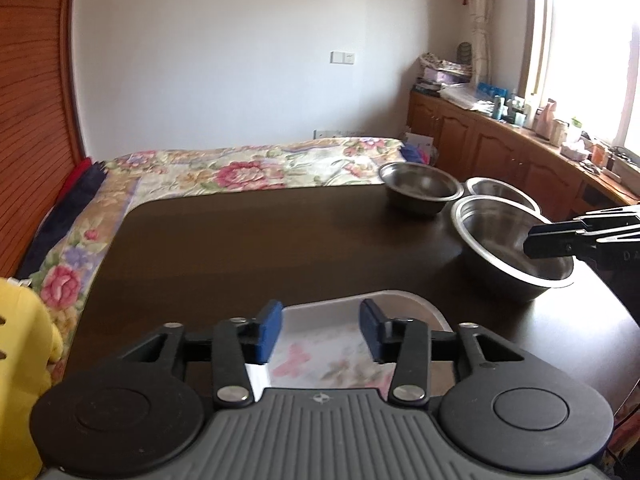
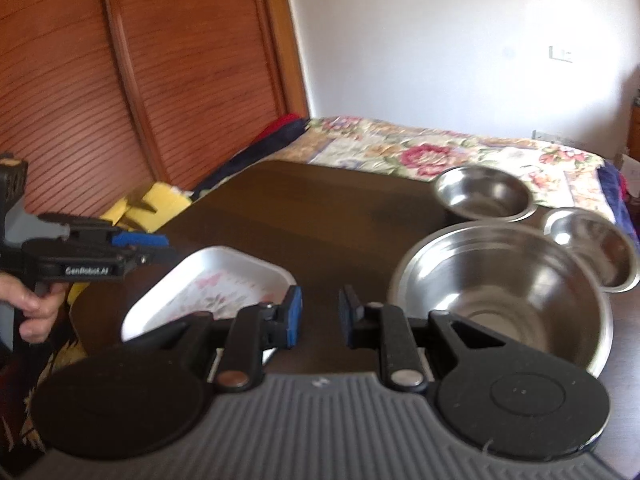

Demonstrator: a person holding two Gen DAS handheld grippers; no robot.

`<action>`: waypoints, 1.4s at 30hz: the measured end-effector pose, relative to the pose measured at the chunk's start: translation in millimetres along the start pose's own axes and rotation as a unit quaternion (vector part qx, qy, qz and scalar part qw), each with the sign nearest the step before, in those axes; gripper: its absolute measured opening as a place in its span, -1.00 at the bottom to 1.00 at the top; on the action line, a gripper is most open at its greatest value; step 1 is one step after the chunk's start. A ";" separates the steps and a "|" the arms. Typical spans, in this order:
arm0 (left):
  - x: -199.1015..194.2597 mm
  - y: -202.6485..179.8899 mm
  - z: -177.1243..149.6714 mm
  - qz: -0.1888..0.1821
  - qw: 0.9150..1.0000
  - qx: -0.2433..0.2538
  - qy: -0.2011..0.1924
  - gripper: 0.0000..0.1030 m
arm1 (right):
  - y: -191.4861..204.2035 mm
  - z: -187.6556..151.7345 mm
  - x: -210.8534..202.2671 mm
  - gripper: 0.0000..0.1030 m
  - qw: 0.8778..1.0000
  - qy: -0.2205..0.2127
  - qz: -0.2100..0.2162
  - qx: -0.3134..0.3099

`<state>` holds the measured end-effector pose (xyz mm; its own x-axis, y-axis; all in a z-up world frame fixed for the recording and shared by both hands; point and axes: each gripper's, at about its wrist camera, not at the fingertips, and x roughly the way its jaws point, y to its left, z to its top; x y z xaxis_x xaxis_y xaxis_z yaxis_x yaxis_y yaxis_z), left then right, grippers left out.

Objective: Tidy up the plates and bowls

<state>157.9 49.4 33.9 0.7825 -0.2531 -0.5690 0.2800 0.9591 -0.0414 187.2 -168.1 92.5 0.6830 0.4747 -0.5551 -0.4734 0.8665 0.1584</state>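
Clearly, floral tray point(image 2: 216, 284) lies flat (corner pointing toward bed point(image 2: 420, 148)).

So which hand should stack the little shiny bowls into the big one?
Probably the right. Its tongs sit open beside the big bowl, with the small bowls just beyond. The left tongs hang over the flowered plate.
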 end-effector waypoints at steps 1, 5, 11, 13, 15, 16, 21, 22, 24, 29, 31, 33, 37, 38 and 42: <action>1.8 -4.7 2.3 -0.002 1.000 0.003 -0.002 0.47 | -5.0 0.2 -3.0 -0.51 1.000 -0.006 -0.006 0.003; 9.6 -23.2 11.3 -0.014 1.000 0.012 -0.011 0.66 | -23.0 -1.6 -11.9 -0.46 0.999 -0.025 -0.034 0.006; 22.2 -53.2 21.9 -0.033 0.999 0.019 -0.021 0.86 | -50.4 -7.6 -21.0 -0.08 0.996 -0.048 -0.081 0.006; 26.4 -62.8 25.5 -0.037 0.999 0.023 -0.025 0.95 | -61.8 -10.5 -24.3 0.04 0.994 -0.055 -0.092 0.013; 32.0 -72.8 29.2 -0.039 0.998 0.028 -0.028 1.00 | -73.0 -13.1 -27.1 0.11 0.993 -0.059 -0.097 0.024; 34.4 -77.8 30.5 -0.040 0.998 0.031 -0.029 1.00 | -78.4 -14.1 -28.2 0.14 0.993 -0.061 -0.098 0.030; 48.7 -97.0 36.2 -0.044 0.998 0.033 -0.026 1.00 | -104.0 -20.0 -34.0 0.58 0.991 -0.072 -0.105 0.048; 53.0 -100.8 37.4 -0.047 0.998 0.032 -0.023 1.00 | -107.9 -21.9 -34.7 0.60 0.990 -0.073 -0.106 0.050; 59.2 -107.8 38.2 -0.049 0.998 0.030 -0.020 1.00 | -116.7 -24.5 -33.8 0.62 0.990 -0.072 -0.107 0.056; 74.0 -120.9 39.6 -0.051 0.998 0.034 -0.008 1.00 | -133.9 -31.1 -27.8 0.67 0.990 -0.066 -0.105 0.064; 77.9 -125.0 40.7 -0.051 0.998 0.033 -0.006 1.00 | -138.5 -32.4 -24.4 0.67 0.991 -0.062 -0.105 0.063; 82.0 -128.3 41.5 -0.051 0.998 0.030 -0.004 1.00 | -142.0 -33.7 -22.0 0.67 0.991 -0.058 -0.101 0.063; 90.2 -131.7 43.0 -0.051 0.998 0.028 0.005 1.00 | -148.6 -33.2 -17.4 0.66 0.993 -0.052 -0.093 0.058; 92.6 -132.4 42.9 -0.051 0.998 0.027 0.008 0.97 | -149.0 -33.4 -16.7 0.66 0.993 -0.051 -0.091 0.056; 100.4 -133.2 42.6 -0.051 0.998 0.021 0.022 0.76 | -150.4 -32.5 -12.6 0.65 0.995 -0.044 -0.077 0.054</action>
<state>222.9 -109.1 17.3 0.7239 -0.3421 -0.5991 0.3806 0.9223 -0.0668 231.8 -309.4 49.1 0.7911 0.3417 -0.5074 -0.2990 0.9396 0.1666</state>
